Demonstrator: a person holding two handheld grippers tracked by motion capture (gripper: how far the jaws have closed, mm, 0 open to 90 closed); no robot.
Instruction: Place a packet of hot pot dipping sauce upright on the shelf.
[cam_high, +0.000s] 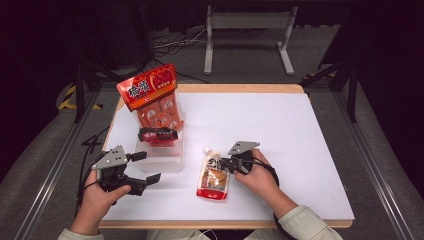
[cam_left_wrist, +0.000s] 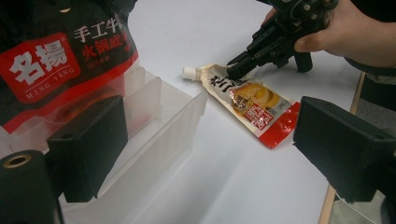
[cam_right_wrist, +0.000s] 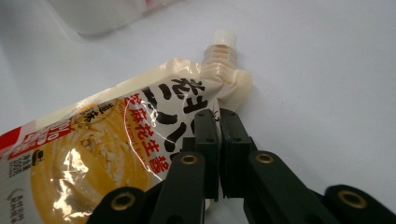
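A spouted sauce pouch (cam_high: 214, 177) (cam_left_wrist: 252, 102) (cam_right_wrist: 93, 149) with a white cap and a red bottom lies flat on the white table top. My right gripper (cam_high: 223, 162) (cam_left_wrist: 232, 70) (cam_right_wrist: 218, 116) comes in from the right, its jaws shut on the pouch's top edge just below the spout. My left gripper (cam_high: 146, 167) (cam_left_wrist: 215, 154) is held open at the front left with nothing between its jaws. It sits beside the front corner of a clear plastic bin (cam_high: 162, 162) (cam_left_wrist: 163, 121).
A tall red snack packet (cam_high: 150, 92) (cam_left_wrist: 60, 60) stands upright in the clear bin at the left of the table. The white mat (cam_high: 280, 135) stretches bare to the right and back. A grey metal frame (cam_high: 247, 22) stands on the floor beyond the table.
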